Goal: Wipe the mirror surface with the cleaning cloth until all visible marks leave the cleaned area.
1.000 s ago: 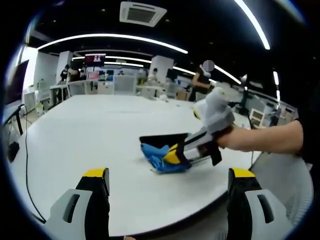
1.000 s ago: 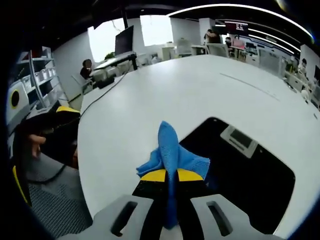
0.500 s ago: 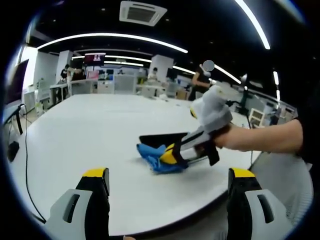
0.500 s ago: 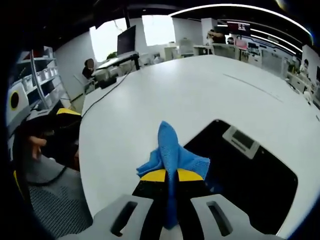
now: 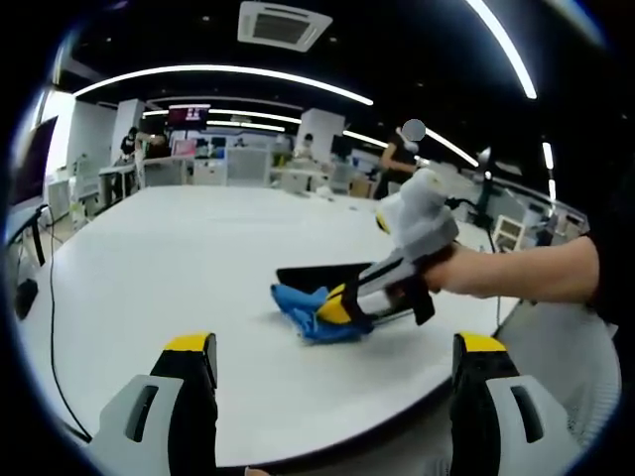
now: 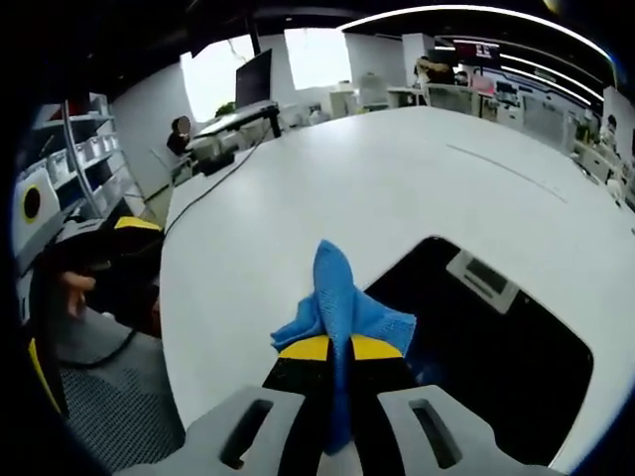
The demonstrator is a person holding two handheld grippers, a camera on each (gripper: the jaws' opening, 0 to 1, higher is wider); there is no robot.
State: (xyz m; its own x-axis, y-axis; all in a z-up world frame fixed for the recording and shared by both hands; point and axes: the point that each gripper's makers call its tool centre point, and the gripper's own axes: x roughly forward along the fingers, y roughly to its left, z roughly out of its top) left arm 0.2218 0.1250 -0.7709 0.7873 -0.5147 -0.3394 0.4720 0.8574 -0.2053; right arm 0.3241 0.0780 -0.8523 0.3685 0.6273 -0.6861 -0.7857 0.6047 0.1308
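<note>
Jaws of the right gripper (image 6: 337,349) pinch the cloth (image 6: 342,302) at the mirror (image 6: 496,337), lower right; the left gripper (image 5: 335,349) stands spread, low in its view. Little cloth protrudes, so the jaws could scrape glass or push the mirror toward the counter (image 6: 327,188) edge.

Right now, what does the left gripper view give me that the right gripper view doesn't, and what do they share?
Left gripper view: the left tool open above the table, and the hand on the right tool.

Right gripper view: ceiling reflections in the mirror.

Both: the right tool shut on the blue cloth at the mirror's edge.
</note>
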